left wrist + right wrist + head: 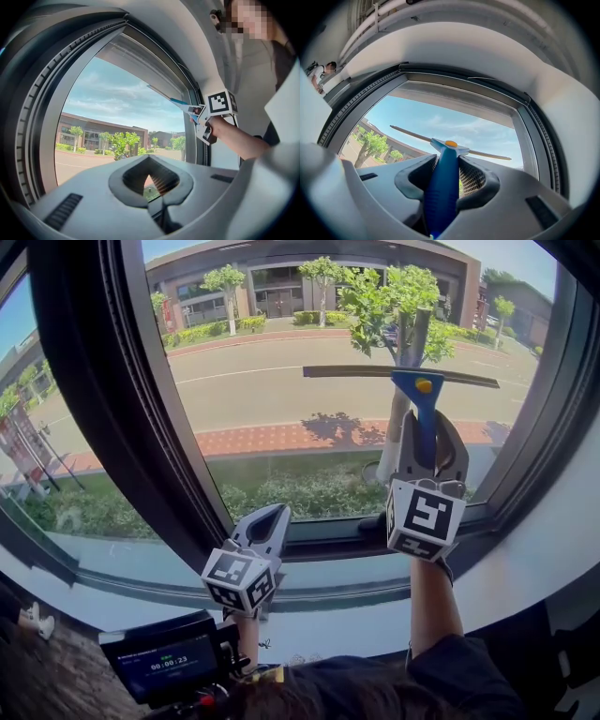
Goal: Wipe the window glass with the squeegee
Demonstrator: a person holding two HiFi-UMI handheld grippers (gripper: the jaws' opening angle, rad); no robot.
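- We judged the wiping to be under way: the squeegee [421,390] was up against the right-hand pane of the window glass [281,381], its blade lying level across the upper part of that pane.
- We saw no water, foam or streaks on the glass, so we could not tell which part was already wiped. By our reckoning, the stretch below the blade down to the window frame [319,531] was left to do.
- Our right tool [428,432] was closed narrow on the squeegee's blue handle. In the right gripper view the handle [440,187] ran up between the jaws of that tool [449,168] to the blade.
- The blade seemed to rest on the glass, though we could not be sure of the contact.
- Our left tool [270,521] hung low by the frame, well apart from the squeegee. In the left gripper view this tool [151,176] had its jaw tips together and held nothing.
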